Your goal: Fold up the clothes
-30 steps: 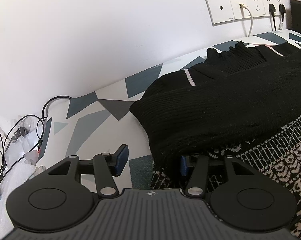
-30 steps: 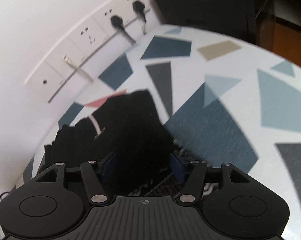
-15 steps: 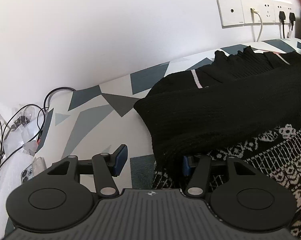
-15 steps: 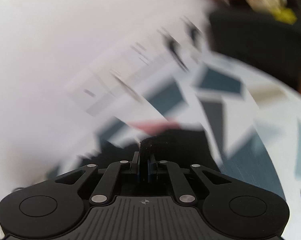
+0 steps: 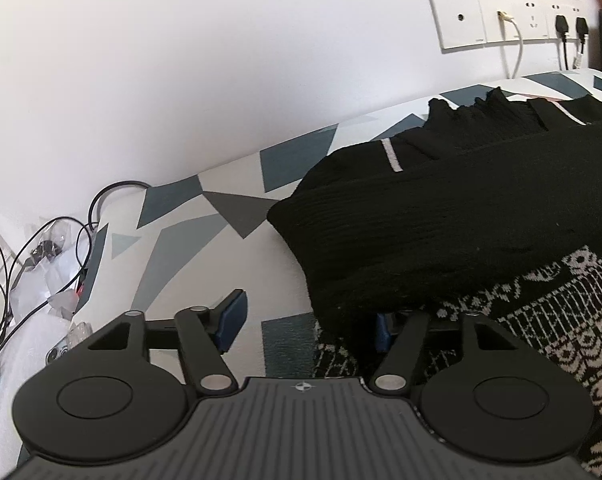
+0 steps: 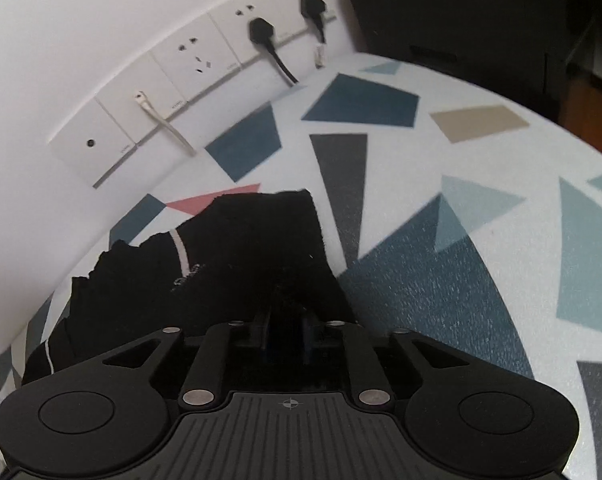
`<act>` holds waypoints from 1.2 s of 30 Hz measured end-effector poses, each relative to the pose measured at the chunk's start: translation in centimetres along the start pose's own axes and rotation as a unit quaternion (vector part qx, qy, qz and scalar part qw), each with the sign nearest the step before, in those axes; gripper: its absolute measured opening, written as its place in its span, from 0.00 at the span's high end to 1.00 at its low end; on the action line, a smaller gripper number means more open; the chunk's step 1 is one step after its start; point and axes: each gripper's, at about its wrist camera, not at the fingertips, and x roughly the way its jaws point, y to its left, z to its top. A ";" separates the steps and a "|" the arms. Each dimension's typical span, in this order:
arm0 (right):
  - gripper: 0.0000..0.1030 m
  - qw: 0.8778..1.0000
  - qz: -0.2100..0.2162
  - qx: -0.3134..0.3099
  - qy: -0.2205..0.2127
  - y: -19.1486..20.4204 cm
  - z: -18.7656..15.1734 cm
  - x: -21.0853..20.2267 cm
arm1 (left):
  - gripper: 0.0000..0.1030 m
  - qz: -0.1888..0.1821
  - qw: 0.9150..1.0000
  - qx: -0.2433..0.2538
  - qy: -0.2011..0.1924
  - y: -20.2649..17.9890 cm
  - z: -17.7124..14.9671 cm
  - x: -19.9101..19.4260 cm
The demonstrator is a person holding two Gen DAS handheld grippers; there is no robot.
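A black knit sweater [image 5: 461,220] with a white-patterned band [image 5: 541,320] lies on the table with the geometric cloth [image 5: 173,248]. My left gripper [image 5: 306,322] sits at the sweater's left edge, jaws wide and opening. Its left pad [image 5: 231,314] is over bare table, and its right pad [image 5: 381,330] is tucked under the black fold without squeezing it. In the right wrist view the sweater [image 6: 241,260] has a black part folded towards the wall. My right gripper [image 6: 287,334] rests low on it, jaws narrow and opening, with dark cloth in the small gap.
Wall sockets with plugs [image 5: 501,16] [image 6: 173,80] run along the wall behind the table [image 6: 461,240]. Cables and plastic bags [image 5: 33,248] and a phone [image 5: 57,354] lie off its left end. A black box [image 6: 461,12] stands at the far right corner.
My right gripper shut on black cloth, swung up in a blur, then came down onto the sweater with its jaws slightly parted. My left gripper's jaws spread wider and it stayed put.
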 end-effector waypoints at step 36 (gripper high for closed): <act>0.01 0.981 -0.046 -0.182 0.049 1.7 -7.7 -8.5 | 0.03 -0.079 0.977 -0.112 0.162 2.0 -6.0 -8.7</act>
